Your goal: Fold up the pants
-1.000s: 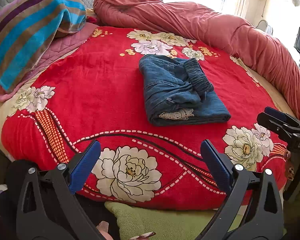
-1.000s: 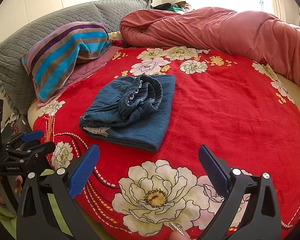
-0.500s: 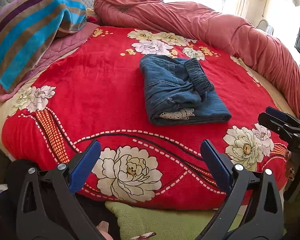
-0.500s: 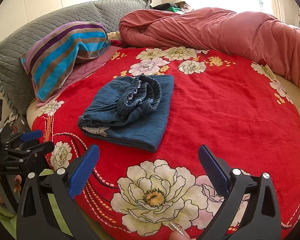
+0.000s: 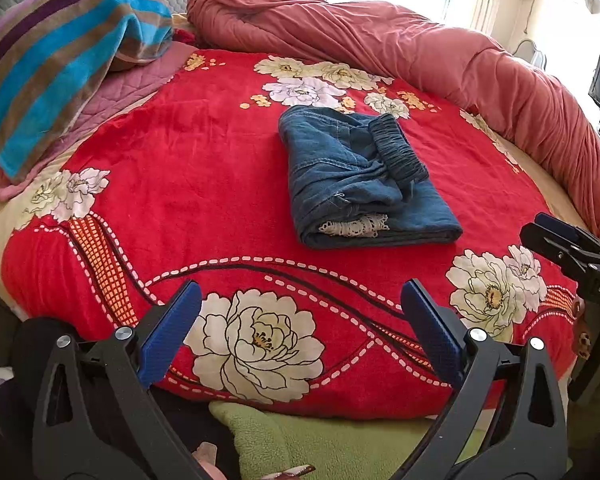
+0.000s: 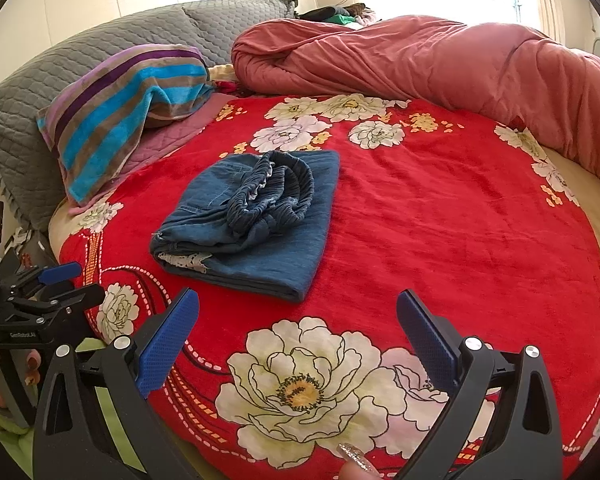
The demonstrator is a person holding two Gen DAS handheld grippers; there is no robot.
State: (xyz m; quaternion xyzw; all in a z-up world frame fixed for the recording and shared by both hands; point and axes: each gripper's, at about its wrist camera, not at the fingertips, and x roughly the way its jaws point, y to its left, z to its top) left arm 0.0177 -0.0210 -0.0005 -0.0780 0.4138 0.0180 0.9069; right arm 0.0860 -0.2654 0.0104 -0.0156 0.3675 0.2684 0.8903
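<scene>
The left gripper is held spread wide with nothing between its blue pads, low over the near edge of the bed. The right gripper is likewise released and empty, and its side is seen at three o'clock in the left wrist view, well apart from the garment. Beyond both claws a red floral blanket is spread over the bed. On it, toward twelve o'clock from the left gripper and eleven o'clock from the right, the pants are laid as a compact blue denim bundle, touched by neither tool.

The folding is judged to be essentially complete: the legs have been doubled into a flat rectangle, with the elastic waistband bunched on top (not quite smoothed) and a strip of white lace trim left showing at the near edge. At most, a tidying of the waistband could remain.

At ten o'clock a striped pillow is seen, and at one o'clock a rolled pink duvet. The underside layers of the bundle are hidden, so the number of folds cannot be told. The window region is overexposed, and only a fingertip of the person is caught at the bottom edge.
</scene>
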